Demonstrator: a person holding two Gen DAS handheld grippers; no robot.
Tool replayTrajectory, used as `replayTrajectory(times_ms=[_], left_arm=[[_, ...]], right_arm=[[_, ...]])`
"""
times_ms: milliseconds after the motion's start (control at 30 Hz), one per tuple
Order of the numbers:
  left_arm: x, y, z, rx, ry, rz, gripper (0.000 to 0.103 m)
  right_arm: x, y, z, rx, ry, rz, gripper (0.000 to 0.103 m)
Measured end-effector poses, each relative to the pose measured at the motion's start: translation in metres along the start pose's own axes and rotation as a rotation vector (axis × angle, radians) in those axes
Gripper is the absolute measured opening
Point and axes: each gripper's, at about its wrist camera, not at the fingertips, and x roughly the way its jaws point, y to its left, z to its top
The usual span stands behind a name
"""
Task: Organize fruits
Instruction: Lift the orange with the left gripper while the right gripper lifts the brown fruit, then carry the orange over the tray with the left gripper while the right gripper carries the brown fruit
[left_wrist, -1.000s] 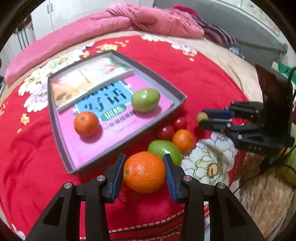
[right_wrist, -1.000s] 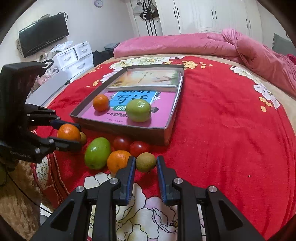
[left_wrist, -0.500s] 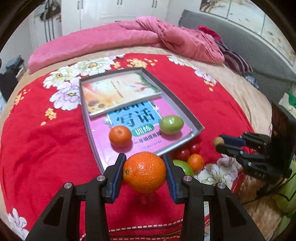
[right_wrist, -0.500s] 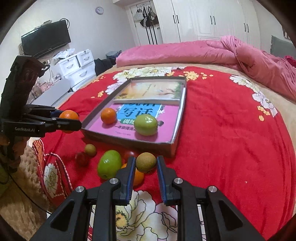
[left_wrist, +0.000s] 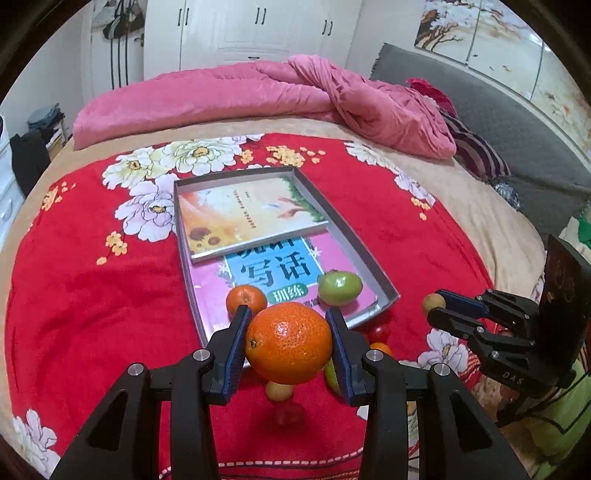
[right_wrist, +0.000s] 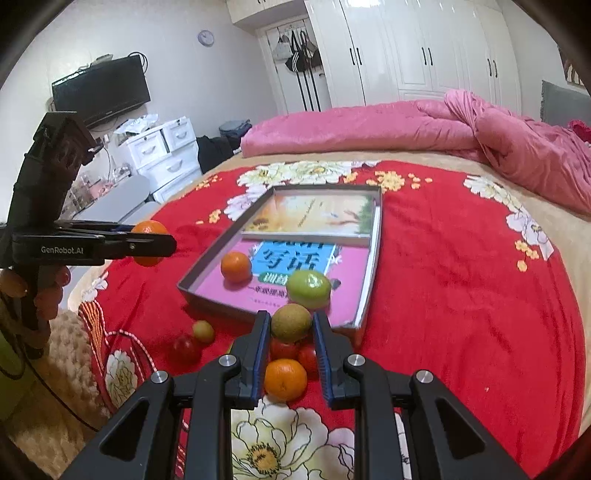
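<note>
Partly done: shallow grey cardboard tray holds two fruits, several loose on bed; left tool pinches round orange tangerine, right tool pinches small brownish-green fruit.

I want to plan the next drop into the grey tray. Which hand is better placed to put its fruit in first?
Probably the left. The left gripper holds the big orange near the tray edge. The right gripper, holding the small brownish fruit, looks a little farther back.
</note>
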Motion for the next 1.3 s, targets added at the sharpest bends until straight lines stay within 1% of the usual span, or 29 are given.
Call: replayTrajectory(times_ms=[133, 267, 367, 500, 600, 833, 1000, 1133, 1300], left_arm=[[-0.003, 0.001, 0.007, -0.017, -0.02, 0.003, 0.043], [-0.006, 0.002, 0.014, -0.014, -0.042, 0.029, 0.043], [-0.006, 0.007, 0.02, -0.044, -0.053, 0.02, 0.043], [-0.004, 0.012, 0.025, -0.06, -0.076, 0.052, 0.043], [-0.001, 0.02, 0.025, -0.088, -0.086, 0.06, 0.043], [0.01, 0.038, 0.019, -0.126, -0.083, 0.081, 0.043], [0.017, 0.041, 0.013, -0.116, -0.072, 0.08, 0.043], [0.024, 0.04, 0.008, -0.091, -0.058, 0.094, 0.043], [0.037, 0.035, 0.001, -0.069, -0.032, 0.071, 0.043]], right_arm=[[-0.001, 0.002, 0.008, -0.006, -0.018, -0.004, 0.024], [-0.001, 0.003, 0.014, -0.01, -0.026, -0.004, 0.024], [0.001, 0.004, 0.018, -0.013, -0.029, -0.006, 0.024], [0.003, 0.006, 0.024, -0.018, -0.035, -0.014, 0.024], [0.003, 0.007, 0.03, -0.017, -0.043, -0.02, 0.024], [0.007, 0.005, 0.04, -0.012, -0.045, -0.043, 0.024], [0.01, 0.001, 0.044, 0.003, -0.036, -0.069, 0.024], [0.014, -0.003, 0.046, 0.014, -0.029, -0.093, 0.024], [0.02, -0.008, 0.045, 0.033, -0.009, -0.116, 0.024]])
